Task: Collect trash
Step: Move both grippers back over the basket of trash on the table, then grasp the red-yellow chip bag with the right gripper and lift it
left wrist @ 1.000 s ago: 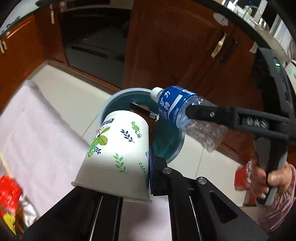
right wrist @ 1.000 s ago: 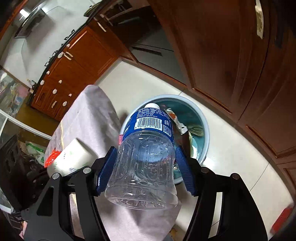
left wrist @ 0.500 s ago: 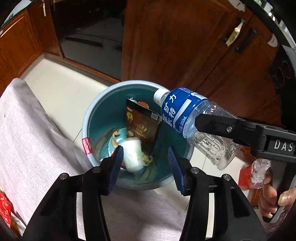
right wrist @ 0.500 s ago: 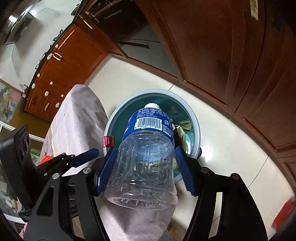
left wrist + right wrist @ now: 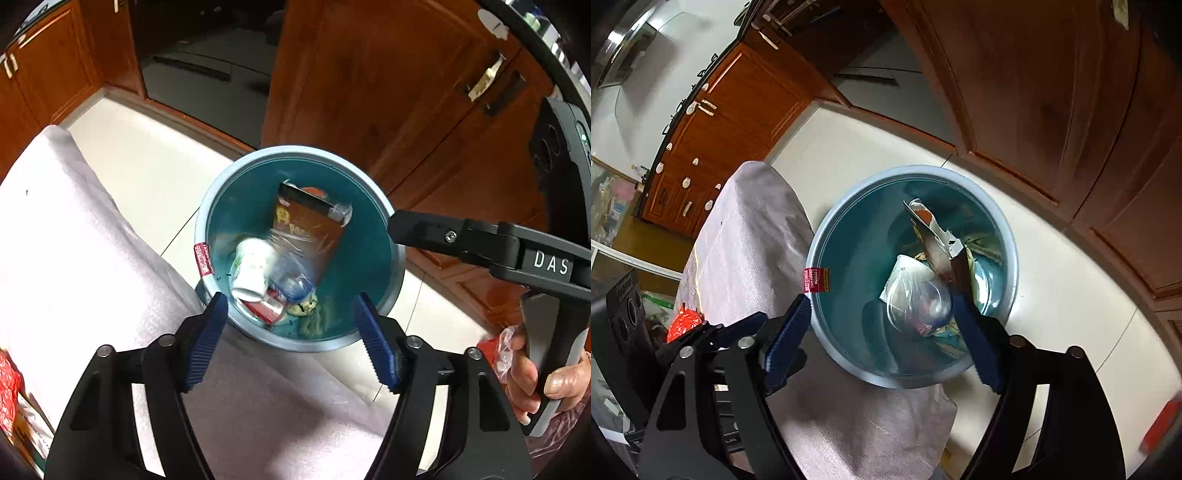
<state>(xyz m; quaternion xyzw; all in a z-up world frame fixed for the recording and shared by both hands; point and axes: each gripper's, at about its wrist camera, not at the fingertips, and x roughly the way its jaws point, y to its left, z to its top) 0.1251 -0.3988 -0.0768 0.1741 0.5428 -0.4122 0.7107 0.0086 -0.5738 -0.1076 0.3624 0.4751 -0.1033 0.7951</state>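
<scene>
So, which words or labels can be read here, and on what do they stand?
"DAS": on the right gripper, white letters on its black body.
Red tag on the bin rim: print too small to read.
Brown packet in the bin: lettering blurred, unreadable.

A pale tiled floor [image 5: 1052, 295] with thin dark grout lines fills the middle of the room and catches a bright sheen of light. Reddish-brown wooden cabinets [image 5: 369, 92] rise from the floor's far edge, their panelled doors fitted with metal handles [image 5: 484, 77]. Between two runs of these cabinets sits a dark recess [image 5: 207, 48], deep in shadow. Further along the floor, to the left, a second row of cabinet doors [image 5: 713, 133] carries small pale knobs. Nearer than the floor, a counter draped in a light grey cloth [image 5: 74, 258] juts in from the left.
</scene>
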